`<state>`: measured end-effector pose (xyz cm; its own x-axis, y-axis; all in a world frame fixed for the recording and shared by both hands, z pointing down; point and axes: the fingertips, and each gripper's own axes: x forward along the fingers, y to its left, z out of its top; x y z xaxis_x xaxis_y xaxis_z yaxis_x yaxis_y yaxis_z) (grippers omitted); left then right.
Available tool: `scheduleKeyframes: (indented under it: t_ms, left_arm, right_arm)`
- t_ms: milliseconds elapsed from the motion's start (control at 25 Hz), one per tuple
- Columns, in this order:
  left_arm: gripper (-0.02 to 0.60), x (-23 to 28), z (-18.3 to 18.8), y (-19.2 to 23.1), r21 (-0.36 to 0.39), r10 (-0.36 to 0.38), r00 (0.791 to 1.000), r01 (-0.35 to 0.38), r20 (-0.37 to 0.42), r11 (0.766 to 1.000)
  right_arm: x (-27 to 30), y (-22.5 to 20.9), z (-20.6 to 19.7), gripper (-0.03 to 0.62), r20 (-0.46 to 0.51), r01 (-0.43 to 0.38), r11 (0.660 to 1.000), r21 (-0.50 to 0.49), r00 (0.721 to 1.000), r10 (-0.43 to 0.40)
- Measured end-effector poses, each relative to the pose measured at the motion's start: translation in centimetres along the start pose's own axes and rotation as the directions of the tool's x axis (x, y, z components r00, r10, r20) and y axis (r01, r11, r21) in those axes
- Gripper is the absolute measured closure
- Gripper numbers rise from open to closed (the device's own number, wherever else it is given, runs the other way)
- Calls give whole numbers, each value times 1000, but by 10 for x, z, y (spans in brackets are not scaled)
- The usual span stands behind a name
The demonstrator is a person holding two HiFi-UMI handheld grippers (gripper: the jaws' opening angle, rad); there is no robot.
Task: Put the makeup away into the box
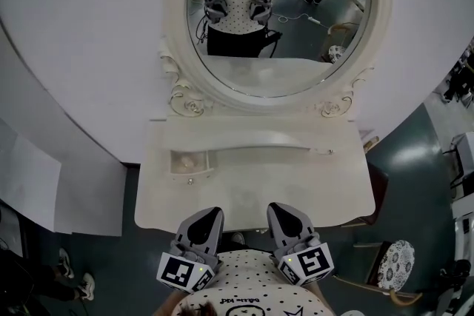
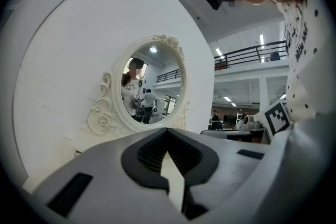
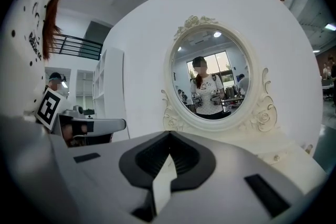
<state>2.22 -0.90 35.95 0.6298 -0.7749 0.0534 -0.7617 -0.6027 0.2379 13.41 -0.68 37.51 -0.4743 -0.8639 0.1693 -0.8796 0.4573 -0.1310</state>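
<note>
In the head view, a white dressing table (image 1: 252, 189) is seen below an oval mirror (image 1: 278, 18). A small open drawer (image 1: 190, 161) is set at the left of the table's back ledge. A pale item is seen inside it, too small to be identified as makeup. The left gripper (image 1: 209, 214) and right gripper (image 1: 280, 209) are held side by side at the table's near edge, well apart from the drawer.

In the left gripper view, the left gripper (image 2: 168, 134) is seen with its jaws brought together on nothing, pointed level toward the mirror (image 2: 152, 86).

In the right gripper view, the right gripper (image 3: 169, 136) is likewise closed and empty, and the mirror (image 3: 212, 73) is faced.
</note>
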Motion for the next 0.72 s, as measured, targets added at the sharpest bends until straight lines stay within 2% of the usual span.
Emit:
scheduleKeyframes:
  t_ms: [440,720]
  left_arm:
    - [586,-6,-2,-3,-9,9,1000,-9,-3,1000]
    - [586,-6,-4,-4,-9,0,1000,0,1,1000]
  right_arm:
    - [-2,7,-5,588,-17,-30,1000,-7,999,30]
    - [-3,6,-7,588,-22,-18,1000,-4,1000,18]
